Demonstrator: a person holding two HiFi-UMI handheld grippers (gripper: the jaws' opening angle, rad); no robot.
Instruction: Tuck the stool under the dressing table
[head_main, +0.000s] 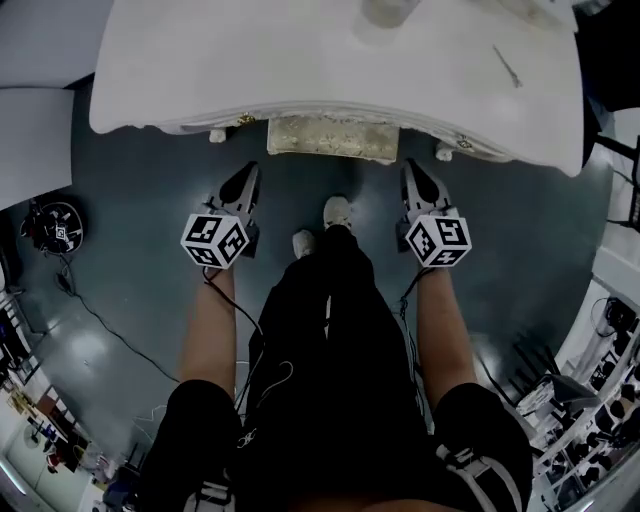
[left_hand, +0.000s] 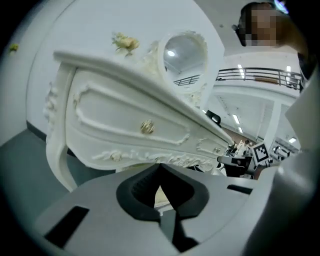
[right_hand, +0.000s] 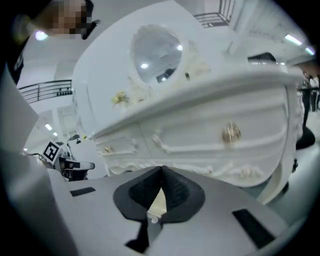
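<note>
Two tools, both pressed together on nothing: I held my left gripper (head_main: 248, 176) and right gripper (head_main: 412, 172) flanking the stool (head_main: 330, 138), as pushing would need, its seat sitting almost wholly beneath the dressing table (head_main: 300, 70).

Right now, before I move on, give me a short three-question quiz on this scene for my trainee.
1. True or false: the left hand-held gripper is clamped on the stool.
2. Multiple choice: how much of the stool shows in the head view? A) all of it, standing well clear of the table; B) only a strip of its seat at the front edge of the dressing table; C) none of it.
3. Fill in: the jaws of the right hand-held gripper are ____ (apart / together).

Key: 1 false, its jaws are together on nothing and it is apart from the stool; 2 B; 3 together.
</note>
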